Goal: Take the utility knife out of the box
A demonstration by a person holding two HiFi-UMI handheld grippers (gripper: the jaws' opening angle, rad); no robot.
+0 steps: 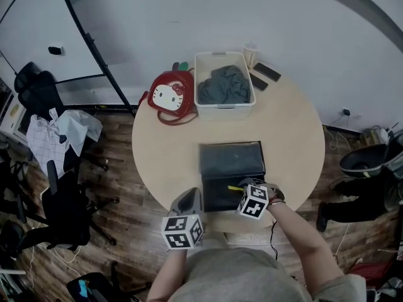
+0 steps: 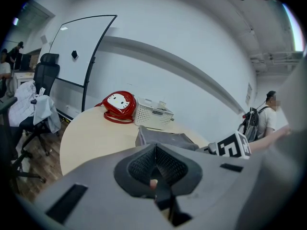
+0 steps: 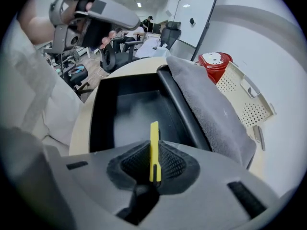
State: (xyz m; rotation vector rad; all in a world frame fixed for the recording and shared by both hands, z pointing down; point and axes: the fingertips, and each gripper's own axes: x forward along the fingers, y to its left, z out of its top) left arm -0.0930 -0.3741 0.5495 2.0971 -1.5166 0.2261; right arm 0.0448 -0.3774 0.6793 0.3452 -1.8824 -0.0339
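Utility knife (image 3: 154, 134), yellow, sits clamped in the right tool (image 3: 154, 158) above the open black box (image 3: 102, 114) on the table (image 1: 165, 159); the left tool (image 2: 156, 166) hangs nearby, jaws together, empty.

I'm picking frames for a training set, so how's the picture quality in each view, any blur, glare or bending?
Head view: soft even light, edges bowed, box inside dark. Left gripper view: black corners, left hand-held gripper soft up close, glare top right. Right gripper view: knife sharp, pale haze on box floor.
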